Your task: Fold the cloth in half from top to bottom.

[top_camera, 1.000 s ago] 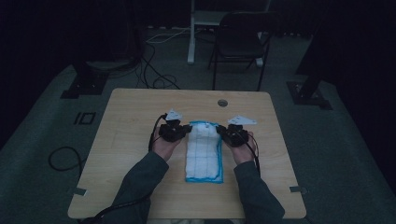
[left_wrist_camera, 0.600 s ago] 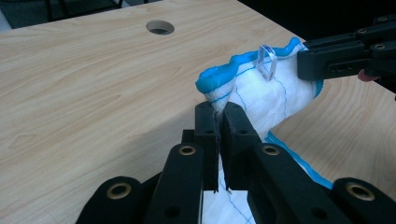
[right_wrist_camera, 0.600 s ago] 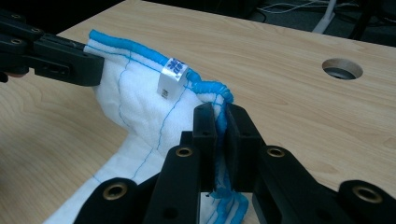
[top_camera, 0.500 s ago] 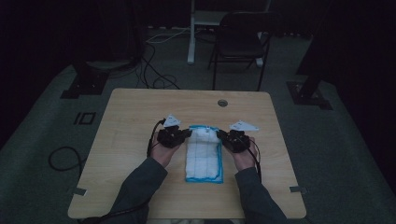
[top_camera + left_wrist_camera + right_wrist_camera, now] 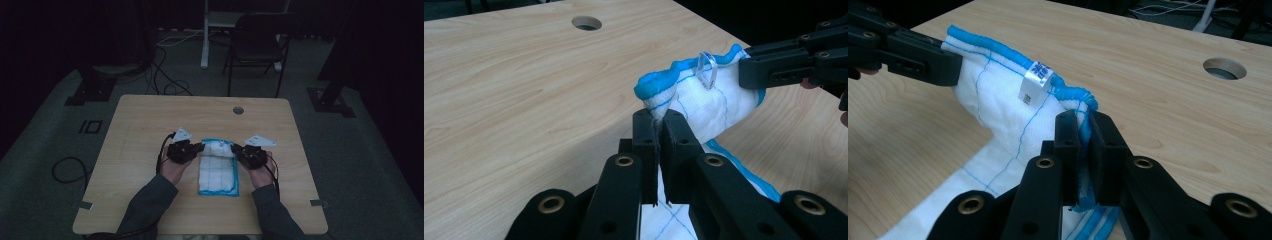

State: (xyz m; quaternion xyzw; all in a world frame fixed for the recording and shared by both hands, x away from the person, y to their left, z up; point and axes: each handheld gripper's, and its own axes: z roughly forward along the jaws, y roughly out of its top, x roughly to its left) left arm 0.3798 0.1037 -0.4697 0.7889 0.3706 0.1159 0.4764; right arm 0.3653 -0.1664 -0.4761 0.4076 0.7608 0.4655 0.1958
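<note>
Towel (image 5: 218, 167) edge now slightly nearer

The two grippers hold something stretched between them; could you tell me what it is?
Between the left gripper and right gripper hangs the white cloth with blue edging, its far edge lifted, plainest in both gripper views.

Tabletop (image 5: 150, 130): pale wood-grain laminate, smooth, faint sheen. Cloth (image 5: 709, 100): white woven terry, soft and matt, thin blue stitched grid, raised bright-blue edging. Label (image 5: 1034, 82) on its hem: small glossy woven tag. Left tool (image 5: 658, 120) and right tool (image 5: 1085, 122): matt black plastic, brass-coloured metal rivets.
</note>
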